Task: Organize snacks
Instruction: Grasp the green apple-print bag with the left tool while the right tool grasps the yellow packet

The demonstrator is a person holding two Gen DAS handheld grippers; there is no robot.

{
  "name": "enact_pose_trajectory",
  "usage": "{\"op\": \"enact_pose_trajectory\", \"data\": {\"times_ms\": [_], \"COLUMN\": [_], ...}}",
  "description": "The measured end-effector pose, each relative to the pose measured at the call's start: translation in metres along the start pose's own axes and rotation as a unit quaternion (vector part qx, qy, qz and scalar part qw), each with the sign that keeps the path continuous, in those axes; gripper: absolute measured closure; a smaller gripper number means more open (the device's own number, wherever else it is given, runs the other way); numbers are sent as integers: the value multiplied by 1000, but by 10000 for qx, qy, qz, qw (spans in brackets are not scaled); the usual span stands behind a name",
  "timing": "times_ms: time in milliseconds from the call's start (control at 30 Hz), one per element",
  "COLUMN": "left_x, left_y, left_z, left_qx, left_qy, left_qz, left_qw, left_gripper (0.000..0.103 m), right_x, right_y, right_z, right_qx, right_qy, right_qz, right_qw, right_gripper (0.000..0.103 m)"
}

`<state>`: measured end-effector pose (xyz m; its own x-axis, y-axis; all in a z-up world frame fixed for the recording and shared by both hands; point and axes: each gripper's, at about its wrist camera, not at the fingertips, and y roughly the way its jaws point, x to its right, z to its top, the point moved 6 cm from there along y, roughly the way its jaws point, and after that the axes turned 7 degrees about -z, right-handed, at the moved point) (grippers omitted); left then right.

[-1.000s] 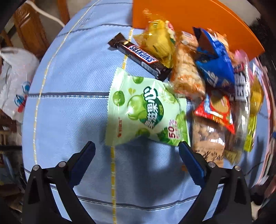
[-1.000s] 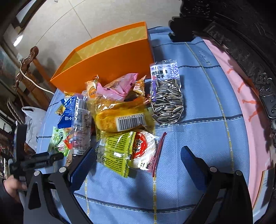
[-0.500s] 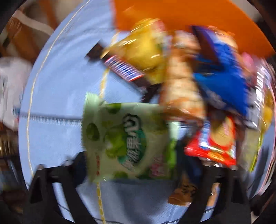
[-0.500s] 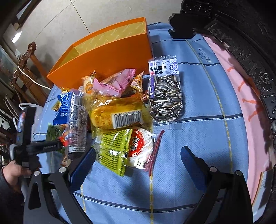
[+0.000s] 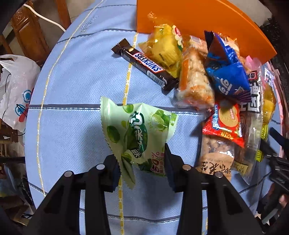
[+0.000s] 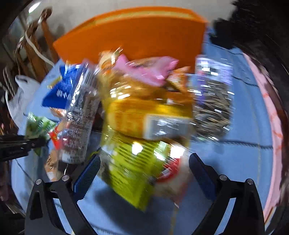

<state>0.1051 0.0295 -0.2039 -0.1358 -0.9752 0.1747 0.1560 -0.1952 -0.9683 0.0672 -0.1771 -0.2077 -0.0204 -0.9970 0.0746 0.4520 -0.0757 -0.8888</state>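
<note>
At 6 o'clock, left claw (image 5: 142,166) clamps green candy bag (image 5: 137,132), lifted off counter (image 5: 72,108). Right claw (image 6: 144,173) wide, straddling yellow-green packet (image 6: 133,166). Snack pile (image 5: 216,86) unsorted; orange box (image 5: 198,23) at 12 o'clock.

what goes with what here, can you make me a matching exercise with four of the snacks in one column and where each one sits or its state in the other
Things:
1. green pouch
2. Snickers bar
3. blue packet
4. red biscuit pack

Places or states:
A. lies on the blue cloth at the pile's left edge
B. pinched between the fingers of the left gripper
C. rests on a bag of nuts, near side of the pile
D. sits on top of the pile, in front of the orange box

Pairs: 1-B, 2-A, 3-D, 4-C
</note>
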Motion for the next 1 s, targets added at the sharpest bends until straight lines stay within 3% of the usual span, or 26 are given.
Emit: {"op": "enact_pose_trajectory", "data": {"times_ms": [100, 167, 200, 267, 300, 333, 367, 433, 600, 733, 833, 933, 1000], "left_x": [1, 4, 8, 7, 6, 10, 8, 8, -4, -7, -11, -19, -23], "left_y": [4, 7, 10, 12, 12, 11, 10, 7, -3, -37, -44, -29, -15], "left_z": [-2, -5, 0, -3, -3, -4, -4, -8, -11, -14, -14, -19, -23], "left_qx": [24, -75, -44, -33, -22, -13, -5, 21, 140, 404, 426, 255, 128], "left_qy": [65, -57, -40, 64, 74, 47, -27, -118, -188, -103, -163, -222, -260], "left_qz": [37, -29, -9, 52, 38, -3, -92, -255, -439, -629, -727, -653, -621], "left_qw": [10000, 10000, 10000, 10000, 10000, 10000, 10000, 9996, 9988, 9971, 9963, 9973, 9976], "left_gripper": [60, 57, 57, 56, 56, 57, 58, 61, 64, 64, 64, 64, 63], "right_x": [-28, -35, -35, -29, -23, -16, -7, 8, 34, 44, 41, 22, 16], "right_y": [11, 9, 7, 0, -5, -10, -18, -32, -61, -65, -51, -33, -23], "right_z": [3, 5, 6, 8, 7, 5, 3, 0, -8, -13, -25, -40, -48], "right_qx": [250, 407, 390, 209, 155, -6, -69, -156, -58, -23, -328, -600, -702], "right_qy": [-818, -984, -1036, -899, -709, -504, -300, 36, 246, 332, 221, 36, -107], "right_qz": [-553, -442, -438, -264, -58, 232, 370, 799, 1028, 1094, 1033, 975, 701], "right_qw": [9948, 9933, 9929, 9954, 9973, 9985, 9988, 9967, 9944, 9934, 9939, 9934, 9950], "right_gripper": [4, 12, 24, 34, 47, 67, 70, 71, 79, 79, 78, 75, 74]}}
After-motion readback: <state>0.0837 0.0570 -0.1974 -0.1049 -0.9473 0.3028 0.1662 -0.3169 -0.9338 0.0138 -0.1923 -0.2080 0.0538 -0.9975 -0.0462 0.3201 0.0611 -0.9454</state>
